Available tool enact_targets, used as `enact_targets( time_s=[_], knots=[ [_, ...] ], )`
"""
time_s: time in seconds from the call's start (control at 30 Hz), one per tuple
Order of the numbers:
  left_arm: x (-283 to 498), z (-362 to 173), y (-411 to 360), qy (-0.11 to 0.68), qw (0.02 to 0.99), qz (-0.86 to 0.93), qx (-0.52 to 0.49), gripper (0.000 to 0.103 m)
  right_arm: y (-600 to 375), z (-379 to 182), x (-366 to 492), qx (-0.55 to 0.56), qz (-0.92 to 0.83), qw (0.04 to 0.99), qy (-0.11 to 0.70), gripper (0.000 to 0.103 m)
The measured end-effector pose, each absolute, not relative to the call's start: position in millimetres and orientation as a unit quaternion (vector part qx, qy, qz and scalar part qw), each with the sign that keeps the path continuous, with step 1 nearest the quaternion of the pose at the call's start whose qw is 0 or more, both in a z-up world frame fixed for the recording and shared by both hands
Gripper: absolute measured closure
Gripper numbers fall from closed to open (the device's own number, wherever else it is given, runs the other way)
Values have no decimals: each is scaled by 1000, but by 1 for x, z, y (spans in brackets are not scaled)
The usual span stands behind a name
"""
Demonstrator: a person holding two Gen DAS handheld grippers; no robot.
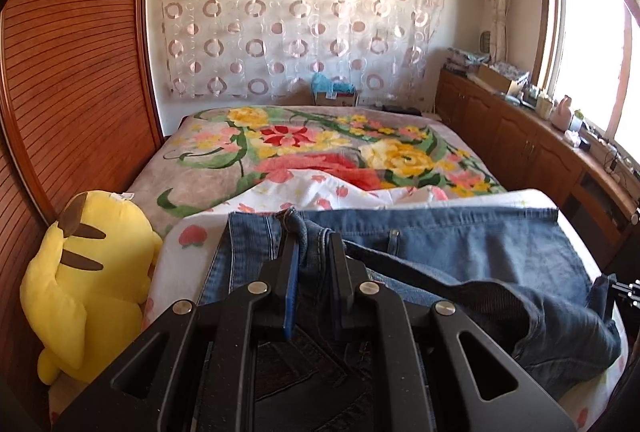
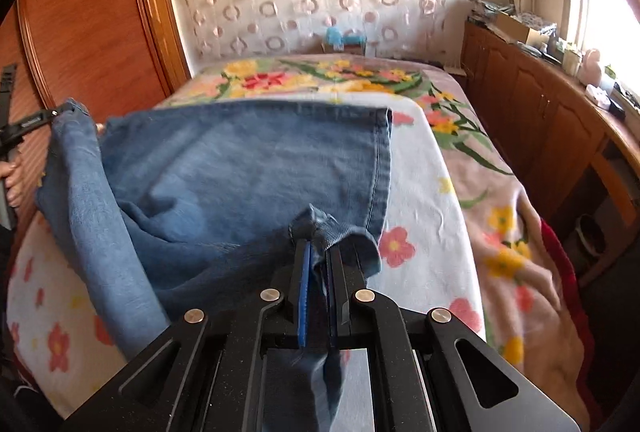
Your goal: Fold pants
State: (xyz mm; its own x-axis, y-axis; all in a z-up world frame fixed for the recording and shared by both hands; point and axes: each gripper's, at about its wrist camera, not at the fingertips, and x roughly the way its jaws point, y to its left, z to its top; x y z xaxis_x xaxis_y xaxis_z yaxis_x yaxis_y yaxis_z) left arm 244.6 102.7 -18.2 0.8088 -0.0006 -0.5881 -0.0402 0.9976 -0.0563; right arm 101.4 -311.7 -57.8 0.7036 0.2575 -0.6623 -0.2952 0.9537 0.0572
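Blue denim pants (image 1: 460, 252) lie across a white flowered sheet (image 1: 200, 232) on the bed. My left gripper (image 1: 310, 236) is shut on a bunched fold of the pants near the waist end. My right gripper (image 2: 318, 244) is shut on a fold of the pants (image 2: 240, 160) near the hem end, and lifts the cloth off the sheet (image 2: 420, 192). The left gripper also shows at the far left of the right wrist view (image 2: 60, 112), pinching a raised corner of the denim.
A yellow plush toy (image 1: 88, 272) sits at the bed's left edge against a wooden wardrobe (image 1: 72, 72). A flowered blanket (image 1: 300, 144) covers the far bed. Wooden cabinets (image 1: 520, 144) with clutter run along the right under a window.
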Motion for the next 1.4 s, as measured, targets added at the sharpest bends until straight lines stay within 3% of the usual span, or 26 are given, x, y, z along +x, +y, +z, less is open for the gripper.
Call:
enact_targets(
  time_s=[0.07,0.1,0.13,0.2,0.3,0.43,0.97,1.0,1.03,1.07,1.13,1.4],
  knots=[
    [245,-22,102,312,950,11,-29,89,-312,-58,103,-26,145,921,360,92],
    [245,-23,102,313,949,11,-29,89,-313,-56,104,-26,139,921,362,80],
    [246,-24,102,315,949,10,-31,89,-315,-52,107,-25,131,922,363,73],
    [247,-25,103,316,948,10,-32,89,-317,-44,102,-14,129,924,360,69],
    [247,-25,103,315,948,10,-32,89,-318,-40,85,-13,119,926,357,54],
    [247,-25,100,313,949,10,-28,89,-323,-48,57,-12,117,923,365,52],
    [243,-29,99,320,947,11,-27,89,-327,-82,21,19,115,897,426,52],
    [243,-29,99,320,947,11,-27,89,-325,-83,21,18,116,897,426,57],
    [242,-29,101,319,947,11,-28,89,-323,-84,21,12,118,899,422,77],
    [242,-29,101,318,948,10,-29,89,-322,-83,22,11,128,897,422,85],
    [240,-27,103,316,948,7,-32,89,-319,-81,21,4,143,901,410,89],
    [231,13,122,270,961,6,-53,89,-338,-4,42,-4,149,936,318,90]
  ],
)
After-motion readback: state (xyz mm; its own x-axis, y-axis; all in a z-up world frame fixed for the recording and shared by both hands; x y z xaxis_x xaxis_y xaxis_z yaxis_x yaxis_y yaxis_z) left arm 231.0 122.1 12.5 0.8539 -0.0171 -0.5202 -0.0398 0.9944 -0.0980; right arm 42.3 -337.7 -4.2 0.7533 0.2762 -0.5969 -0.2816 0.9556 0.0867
